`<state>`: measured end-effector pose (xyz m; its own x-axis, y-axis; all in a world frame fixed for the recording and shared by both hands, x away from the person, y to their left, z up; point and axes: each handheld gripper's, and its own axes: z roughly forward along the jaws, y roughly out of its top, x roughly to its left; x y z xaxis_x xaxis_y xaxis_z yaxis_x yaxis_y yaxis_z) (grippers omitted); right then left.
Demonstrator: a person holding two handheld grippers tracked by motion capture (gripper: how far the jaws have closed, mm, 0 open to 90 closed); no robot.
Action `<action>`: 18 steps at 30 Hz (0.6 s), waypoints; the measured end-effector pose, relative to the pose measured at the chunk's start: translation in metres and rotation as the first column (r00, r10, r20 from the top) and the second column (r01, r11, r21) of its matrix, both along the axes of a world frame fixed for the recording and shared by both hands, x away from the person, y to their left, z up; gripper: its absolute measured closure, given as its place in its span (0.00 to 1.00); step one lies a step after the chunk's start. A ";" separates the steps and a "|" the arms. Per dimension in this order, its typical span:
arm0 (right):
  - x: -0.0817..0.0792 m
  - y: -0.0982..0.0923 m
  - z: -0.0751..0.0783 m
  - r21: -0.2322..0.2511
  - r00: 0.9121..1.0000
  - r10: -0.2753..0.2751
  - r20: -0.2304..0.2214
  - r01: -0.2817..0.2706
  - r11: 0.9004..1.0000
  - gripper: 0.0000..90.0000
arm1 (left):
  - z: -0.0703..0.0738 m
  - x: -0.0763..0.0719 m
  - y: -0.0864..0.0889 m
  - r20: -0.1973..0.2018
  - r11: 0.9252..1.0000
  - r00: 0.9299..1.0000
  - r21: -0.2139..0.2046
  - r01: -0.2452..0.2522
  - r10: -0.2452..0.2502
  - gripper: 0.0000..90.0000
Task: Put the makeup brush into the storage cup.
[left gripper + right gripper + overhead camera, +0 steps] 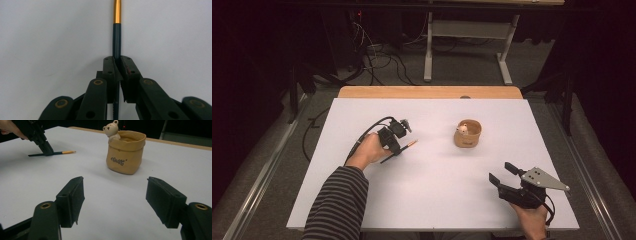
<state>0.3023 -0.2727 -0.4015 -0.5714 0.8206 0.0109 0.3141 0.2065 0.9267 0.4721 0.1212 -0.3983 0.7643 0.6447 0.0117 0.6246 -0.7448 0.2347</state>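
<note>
Left gripper view has the pen pinched between the left gripper jaws, still lying flat on the white table. So the grab looks done, the lift isn't. The tan pouch with the bear sits off to the side, likely its destination. The right gripper hangs wide open, holding nothing.

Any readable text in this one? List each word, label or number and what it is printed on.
"Nest": dark stylised lettering on the front of the tan pot with the bear figure; the first letter is uncertain.
The same print on the pot in the high view is too small to read.
</note>
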 end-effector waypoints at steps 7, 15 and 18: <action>0.000 0.000 0.000 -0.004 1.000 0.002 0.001 -0.002 1.000 0.37 | 0.000 -0.003 -0.002 0.018 1.000 1.000 0.024 0.012 -0.013 0.92; 0.001 0.000 0.000 -0.009 1.000 -0.001 0.000 0.001 1.000 0.37 | 0.000 -0.005 -0.001 0.036 1.000 0.999 0.008 0.008 -0.009 0.93; 0.001 0.000 0.000 -0.010 1.000 0.000 -0.002 0.000 1.000 0.37 | 0.000 -0.005 -0.001 0.037 1.000 0.999 0.005 0.000 0.000 0.93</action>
<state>0.3028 -0.2727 -0.4017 -0.5717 0.8204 0.0038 0.3158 0.2158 0.9240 0.4667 0.1206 -0.3986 0.7633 0.6446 0.0436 0.6156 -0.7461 0.2537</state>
